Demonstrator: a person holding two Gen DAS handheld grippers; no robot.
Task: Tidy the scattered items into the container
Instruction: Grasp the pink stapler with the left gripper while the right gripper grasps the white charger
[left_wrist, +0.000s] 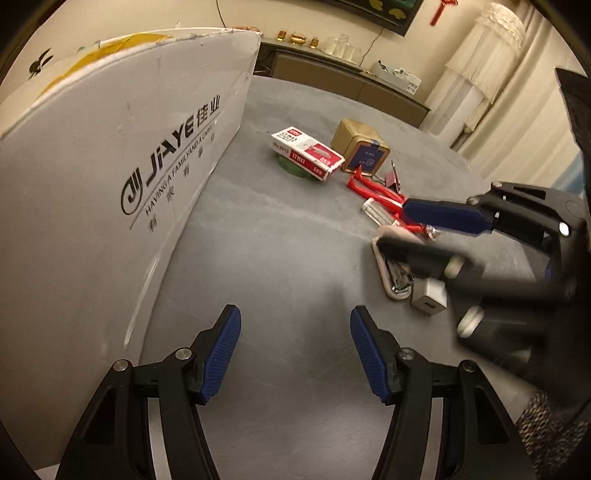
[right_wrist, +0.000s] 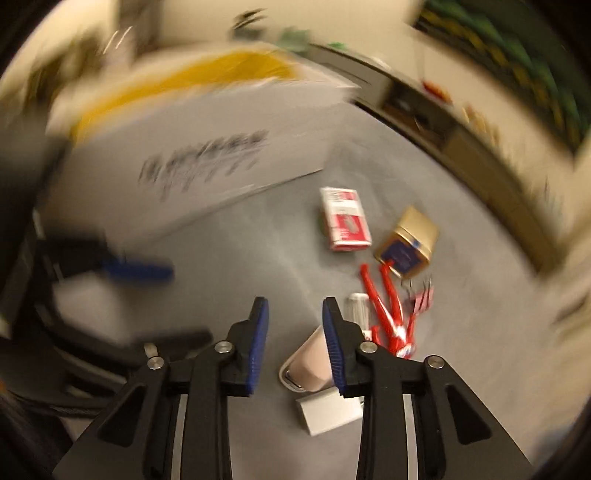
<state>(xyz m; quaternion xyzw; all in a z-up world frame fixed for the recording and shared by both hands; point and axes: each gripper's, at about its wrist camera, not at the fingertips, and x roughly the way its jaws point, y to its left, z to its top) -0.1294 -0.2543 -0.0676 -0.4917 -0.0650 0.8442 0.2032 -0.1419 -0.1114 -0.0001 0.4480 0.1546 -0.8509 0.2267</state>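
I see the table as a matt grey surface, faintly mottled and scuffed like stone or slate; the container looks like white card with a smooth, slightly marked face and a ragged top edge; my left gripper has ribbed blue rubbery pads on matt black plastic arms with bright metal pins; the staple box reads as glossy printed paper; the gold tin has a dull metallic sheen; the red pliers handles look like shiny plastic; the charger block is satin silver-white.
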